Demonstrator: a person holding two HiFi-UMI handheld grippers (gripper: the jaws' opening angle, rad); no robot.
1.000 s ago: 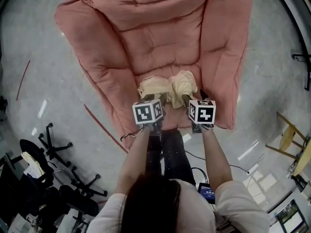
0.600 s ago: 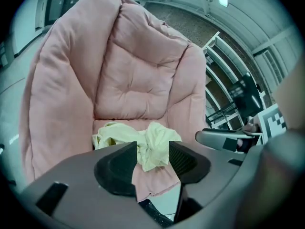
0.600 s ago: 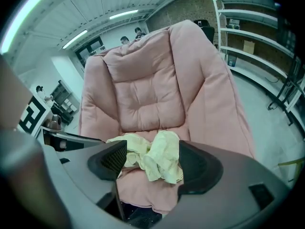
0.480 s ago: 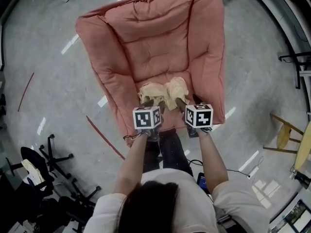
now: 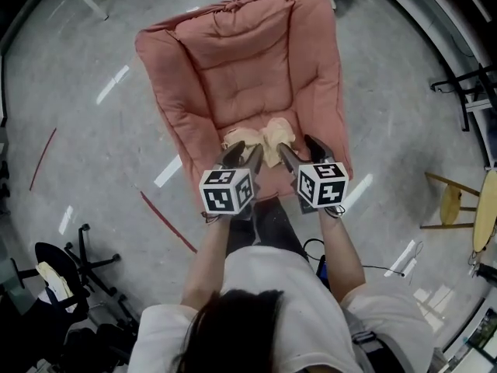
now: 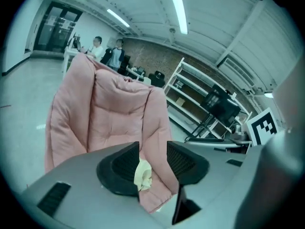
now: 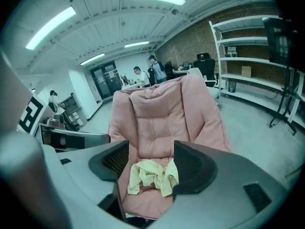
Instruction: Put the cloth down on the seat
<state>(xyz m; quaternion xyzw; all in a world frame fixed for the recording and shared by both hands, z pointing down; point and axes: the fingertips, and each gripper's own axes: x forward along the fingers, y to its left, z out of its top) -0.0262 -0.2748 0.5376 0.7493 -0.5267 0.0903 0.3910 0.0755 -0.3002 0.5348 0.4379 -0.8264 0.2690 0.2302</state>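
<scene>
1. Nearest me, the person stands right at the front edge of the chair, both arms out, a tool in each hand. The left hand-held gripper point(image 5: 243, 158) is easing its jaws together with nothing pinched between them. The right hand-held gripper point(image 5: 303, 152) has its jaws wide apart and is empty too.
2. Just beyond the jaw tips lies the cloth point(image 5: 261, 140), pale yellow and crumpled. It sits in a bunch towards the front of the seat point(image 7: 147, 202), and neither tool touches it.
3. To my eye the placing is as good as done. To finish cleanly, I would draw both tools straight back and up, clear of the folds. That way no jaw tip snags a loose corner and drags the cloth towards the front lip. The cushion looks soft and dished, so the bunch should stay where it lies.
4. Behind it rises the pink padded chair point(image 5: 248, 61), quilted, with thick side bolsters and a tall back.
5. Around the chair is a grey polished floor point(image 5: 101, 154) marked with a red line point(image 5: 167, 224). Black office-chair bases point(image 5: 78, 263) stand to the person's left and a wooden stool point(image 5: 450, 204) to the right.
6. Far off I see white shelving point(image 7: 248, 66) near a brick wall, some people point(image 7: 155, 68) at desks, and strip lights overhead.
</scene>
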